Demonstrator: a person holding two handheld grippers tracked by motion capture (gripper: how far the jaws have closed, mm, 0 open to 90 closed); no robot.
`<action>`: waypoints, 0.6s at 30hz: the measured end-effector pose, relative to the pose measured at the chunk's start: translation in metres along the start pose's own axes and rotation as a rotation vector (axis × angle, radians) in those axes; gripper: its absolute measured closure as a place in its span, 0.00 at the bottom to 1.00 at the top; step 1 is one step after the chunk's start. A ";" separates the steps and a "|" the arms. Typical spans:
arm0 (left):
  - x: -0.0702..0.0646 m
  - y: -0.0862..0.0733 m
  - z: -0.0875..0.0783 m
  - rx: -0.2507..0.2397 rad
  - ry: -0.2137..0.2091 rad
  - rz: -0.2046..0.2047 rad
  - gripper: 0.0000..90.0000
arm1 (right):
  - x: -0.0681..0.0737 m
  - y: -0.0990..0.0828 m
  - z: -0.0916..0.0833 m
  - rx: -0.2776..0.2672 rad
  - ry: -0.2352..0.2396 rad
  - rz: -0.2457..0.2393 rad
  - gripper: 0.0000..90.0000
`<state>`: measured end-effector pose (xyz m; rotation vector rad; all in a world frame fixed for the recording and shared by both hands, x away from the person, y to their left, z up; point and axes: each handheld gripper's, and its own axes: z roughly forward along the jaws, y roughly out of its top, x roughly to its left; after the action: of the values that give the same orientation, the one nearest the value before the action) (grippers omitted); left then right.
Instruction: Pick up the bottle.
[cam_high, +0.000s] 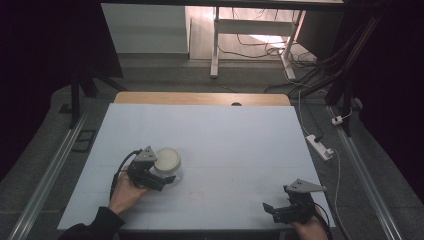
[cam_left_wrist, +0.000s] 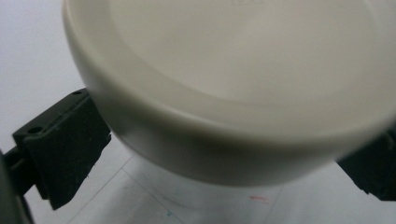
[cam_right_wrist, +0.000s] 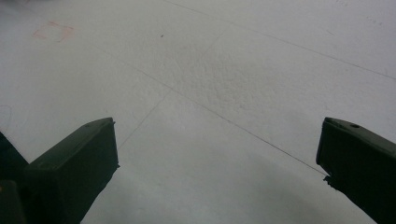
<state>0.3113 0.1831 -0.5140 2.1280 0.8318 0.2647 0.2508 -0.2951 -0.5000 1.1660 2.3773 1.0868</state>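
Note:
A round jar with a cream lid (cam_high: 166, 159) and a clear body stands on the pale blue table (cam_high: 225, 145) at the front left. My left gripper (cam_high: 166, 173) reaches it from the near side. In the left gripper view the cream lid (cam_left_wrist: 243, 79) looms close, and the two black jaws press the clear body (cam_left_wrist: 219, 191) just under it from either side. My right gripper (cam_high: 278, 200) rests at the front right corner, held by a hand. Its jaws stand wide apart over bare table (cam_right_wrist: 219, 93) with nothing between them.
A wooden strip (cam_high: 200, 98) runs along the table's far edge. A white power strip (cam_high: 320, 146) and cables lie on the floor to the right. Metal rails (cam_high: 50, 172) flank both sides. Faint pencil lines and a red mark (cam_right_wrist: 51, 30) cross the table surface.

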 end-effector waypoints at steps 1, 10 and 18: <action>0.000 0.000 0.001 -0.001 -0.001 0.000 0.00 | 0.000 0.000 0.000 -0.001 0.000 0.000 0.00; -0.001 0.005 0.008 0.008 0.001 0.029 0.00 | 0.000 0.000 0.000 0.003 0.002 0.000 0.00; -0.002 0.005 0.008 0.001 0.009 0.051 0.07 | 0.000 0.000 0.000 0.000 0.005 -0.001 0.00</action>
<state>0.3158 0.1750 -0.5149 2.1528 0.7842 0.3008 0.2508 -0.2951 -0.5002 1.1631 2.3814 1.0904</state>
